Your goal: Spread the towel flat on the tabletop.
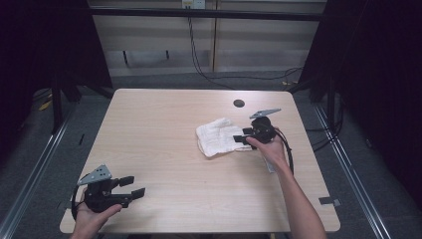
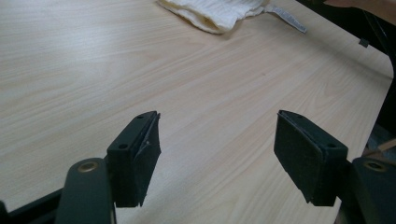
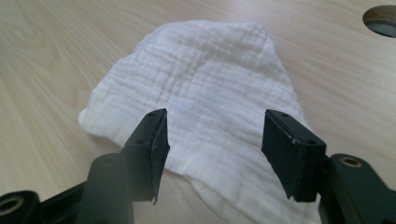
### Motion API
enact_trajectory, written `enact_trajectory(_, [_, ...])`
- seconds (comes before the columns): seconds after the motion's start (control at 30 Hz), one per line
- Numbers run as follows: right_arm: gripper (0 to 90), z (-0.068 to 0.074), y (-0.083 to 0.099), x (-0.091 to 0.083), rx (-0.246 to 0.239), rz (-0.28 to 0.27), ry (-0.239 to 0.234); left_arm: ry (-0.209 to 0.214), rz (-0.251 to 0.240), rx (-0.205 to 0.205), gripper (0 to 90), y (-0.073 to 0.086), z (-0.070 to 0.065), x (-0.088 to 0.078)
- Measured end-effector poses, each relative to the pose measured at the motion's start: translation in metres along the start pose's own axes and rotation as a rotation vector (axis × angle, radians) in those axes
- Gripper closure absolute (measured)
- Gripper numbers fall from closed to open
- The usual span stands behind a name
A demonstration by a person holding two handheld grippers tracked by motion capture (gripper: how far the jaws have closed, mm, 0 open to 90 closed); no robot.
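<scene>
Cloth (image 1: 218,137), white and crumpled, lies right of centre in the high view on the table (image 1: 164,149), long axis running left to right, with the right gripper (image 1: 242,135) over its right edge, jaws apart, and the left gripper (image 1: 133,186) at lower left, also apart.

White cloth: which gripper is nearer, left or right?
Right. The right gripper is at the white cloth's right edge, jaws open over it, pads not pressing. The left gripper sits open near the table's front-left corner, well apart from the cloth.
</scene>
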State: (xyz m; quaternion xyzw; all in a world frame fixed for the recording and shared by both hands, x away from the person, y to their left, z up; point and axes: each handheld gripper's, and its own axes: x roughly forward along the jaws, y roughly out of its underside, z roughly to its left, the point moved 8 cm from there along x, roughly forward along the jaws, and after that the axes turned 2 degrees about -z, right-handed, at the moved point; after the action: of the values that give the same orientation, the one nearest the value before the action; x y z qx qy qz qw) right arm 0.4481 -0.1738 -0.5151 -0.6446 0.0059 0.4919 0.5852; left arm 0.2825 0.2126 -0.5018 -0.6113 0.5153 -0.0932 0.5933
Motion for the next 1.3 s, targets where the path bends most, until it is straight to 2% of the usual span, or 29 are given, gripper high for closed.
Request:
enact_trajectory(0.2, [43.9,-0.002,0.007,0.02,-0.007,0.052,0.008,0.008,0.006,0.021,31.0,0.001,-0.004,0.0])
enact_trajectory(0.23, [43.5,-0.006,0.012,0.026,-0.012,0.079,0.034,0.01,0.007,0.021,30.6,0.001,-0.004,0.0])
enact_trajectory(0.33, [43.8,-0.008,0.017,0.032,0.0,0.088,0.026,0.007,0.006,0.018,30.6,0.001,-0.003,0.0])
enact_trajectory(0.37, [43.3,-0.008,0.023,0.038,-0.019,0.125,0.039,0.006,0.006,0.019,30.6,0.0,-0.002,-0.001])
enact_trajectory(0.4, [43.3,-0.008,0.023,0.038,-0.019,0.125,0.039,0.006,0.006,0.019,30.6,0.0,-0.002,-0.001])
enact_trajectory(0.43, [43.8,-0.008,0.023,0.04,-0.035,0.102,0.041,0.007,0.003,0.019,30.6,0.0,-0.002,-0.001])
enact_trajectory(0.47, [46.0,-0.007,0.024,0.041,-0.028,0.093,0.052,0.007,-0.001,0.016,30.6,0.0,-0.002,-0.001])
enact_trajectory(0.5, [49.3,-0.007,0.025,0.041,-0.069,0.09,0.093,0.007,0.002,0.017,30.5,0.0,-0.002,-0.001])
enact_trajectory(0.6, [52.2,-0.005,0.025,0.04,-0.075,0.109,0.1,0.011,0.004,0.017,30.2,0.001,-0.002,-0.001])
enact_trajectory(0.63, [60.7,-0.002,0.025,0.04,-0.082,0.116,0.098,0.017,0.003,0.019,29.2,0.0,-0.003,-0.001])
enact_trajectory(0.67, [60.7,-0.002,0.025,0.04,-0.082,0.116,0.098,0.018,0.002,0.021,29.2,0.0,-0.003,-0.001])
enact_trajectory(0.7, [70.5,-0.001,0.026,0.039,-0.077,0.122,0.083,0.019,0.007,0.022,29.0,0.0,-0.003,0.0])
enact_trajectory(0.73, [70.5,-0.001,0.026,0.039,-0.077,0.122,0.083,0.019,0.007,0.022,28.9,0.0,-0.003,0.0])
enact_trajectory(0.77, [77.4,0.001,0.026,0.038,-0.072,0.13,0.065,0.017,0.01,0.022,28.7,0.001,-0.003,0.0])
enact_trajectory(0.8, [80.1,0.001,0.026,0.038,-0.066,0.128,0.058,0.017,0.01,0.022,28.7,0.001,-0.003,0.0])
enact_trajectory(0.87, [82.3,0.001,0.027,0.037,-0.056,0.126,0.045,0.014,0.007,0.02,28.4,0.001,-0.003,0.0])
enact_trajectory(0.9, [84.7,0.001,0.028,0.037,-0.036,0.126,0.035,0.009,0.007,0.02,27.9,0.0,-0.002,0.0])
enact_trajectory(0.97, [85.5,0.002,0.028,0.037,-0.036,0.113,0.032,0.007,0.008,0.017,27.3,0.0,-0.001,0.0])
enact_trajectory(1.17, [86.2,0.008,0.03,0.035,-0.024,0.127,0.012,0.011,0.01,0.029,27.4,0.001,-0.004,0.0])
enact_trajectory(1.3, [86.4,0.011,0.032,0.032,-0.014,0.119,-0.005,0.007,0.01,0.023,27.2,0.001,-0.003,0.0])
